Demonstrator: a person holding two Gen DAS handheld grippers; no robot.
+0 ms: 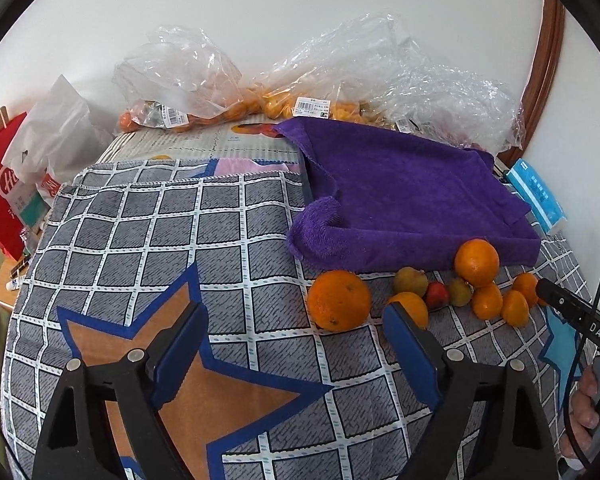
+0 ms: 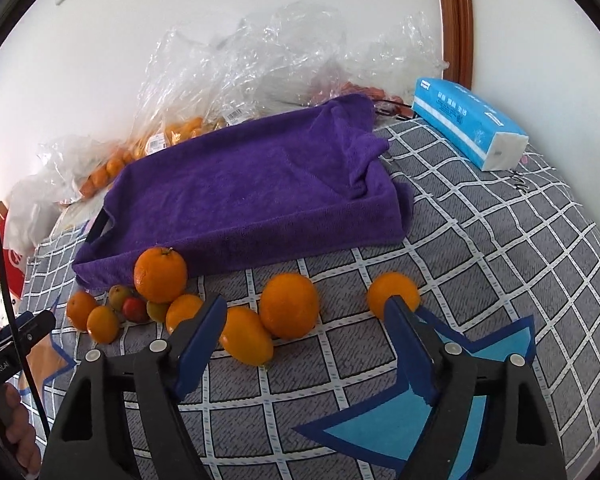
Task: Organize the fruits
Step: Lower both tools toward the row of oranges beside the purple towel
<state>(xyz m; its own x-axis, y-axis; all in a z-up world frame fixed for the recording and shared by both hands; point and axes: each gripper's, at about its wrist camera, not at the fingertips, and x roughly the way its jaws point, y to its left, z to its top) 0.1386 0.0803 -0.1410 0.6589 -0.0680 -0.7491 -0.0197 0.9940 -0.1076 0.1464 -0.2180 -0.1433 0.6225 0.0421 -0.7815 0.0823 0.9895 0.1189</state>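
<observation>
Both jaws released, gripping nothing. Left gripper (image 1: pixel 296 340) hangs over the checked cloth (image 1: pixel 140 240); right gripper (image 2: pixel 306 336) over oranges (image 2: pixel 288 306) near the purple towel (image 2: pixel 252 188).

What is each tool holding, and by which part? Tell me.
Nothing. The left tool and the right tool both stand open above the checked cloth, with the oranges untouched.
</observation>
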